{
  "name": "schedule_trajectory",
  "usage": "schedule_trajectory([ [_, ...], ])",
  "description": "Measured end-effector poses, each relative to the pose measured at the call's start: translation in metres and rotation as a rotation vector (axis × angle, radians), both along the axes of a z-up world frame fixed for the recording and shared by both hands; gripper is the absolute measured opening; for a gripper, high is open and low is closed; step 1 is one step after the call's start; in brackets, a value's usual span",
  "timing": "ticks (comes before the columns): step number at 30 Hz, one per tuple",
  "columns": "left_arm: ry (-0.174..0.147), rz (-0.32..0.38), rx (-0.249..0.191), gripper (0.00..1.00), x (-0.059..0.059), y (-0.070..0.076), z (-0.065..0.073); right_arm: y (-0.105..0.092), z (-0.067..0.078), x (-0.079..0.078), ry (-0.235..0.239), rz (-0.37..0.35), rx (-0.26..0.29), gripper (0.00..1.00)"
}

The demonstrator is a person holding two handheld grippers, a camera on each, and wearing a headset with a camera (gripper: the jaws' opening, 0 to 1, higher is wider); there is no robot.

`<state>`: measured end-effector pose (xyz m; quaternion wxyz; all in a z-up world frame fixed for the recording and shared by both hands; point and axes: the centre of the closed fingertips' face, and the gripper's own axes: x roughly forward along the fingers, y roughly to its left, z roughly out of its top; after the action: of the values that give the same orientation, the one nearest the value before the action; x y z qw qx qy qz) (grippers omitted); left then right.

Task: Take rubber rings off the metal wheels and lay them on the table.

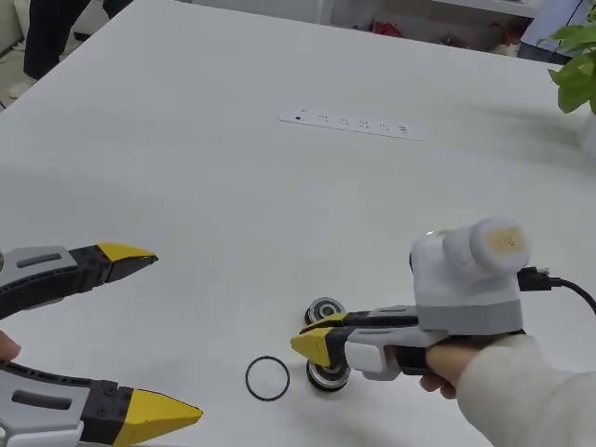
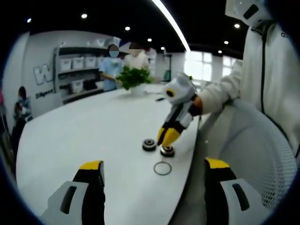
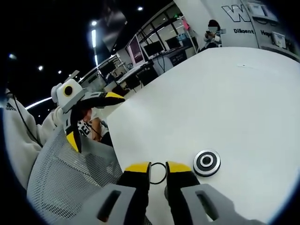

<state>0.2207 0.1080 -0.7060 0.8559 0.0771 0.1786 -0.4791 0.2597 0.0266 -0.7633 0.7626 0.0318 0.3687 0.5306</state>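
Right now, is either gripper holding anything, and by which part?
The left gripper holds nothing, jaws wide open. The right gripper sits at the near wheel; a grip cannot be told.

My headset camera looked down on the table (image 1: pixel 186 168) from above. The camera on my left gripper (image 1: pixel 177 333) faced right, low over it; that on my right gripper (image 1: pixel 312 337) faced left. All shared the ring (image 1: pixel 267 378).

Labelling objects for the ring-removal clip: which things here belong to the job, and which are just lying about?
Job:
- far wheel
- near wheel, under the right gripper
- ring, loose on the table
- left gripper, jaws wide apart

Lying about:
- power strip
- plant
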Motion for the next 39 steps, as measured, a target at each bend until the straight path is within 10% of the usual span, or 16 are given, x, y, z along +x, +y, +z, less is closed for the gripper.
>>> schedule_trajectory([
  [39,-0.048,-0.02,0.012,0.86,0.021,-0.01,0.03,-0.026,0.045,0.029,-0.136,-0.052,0.086,0.14],
])
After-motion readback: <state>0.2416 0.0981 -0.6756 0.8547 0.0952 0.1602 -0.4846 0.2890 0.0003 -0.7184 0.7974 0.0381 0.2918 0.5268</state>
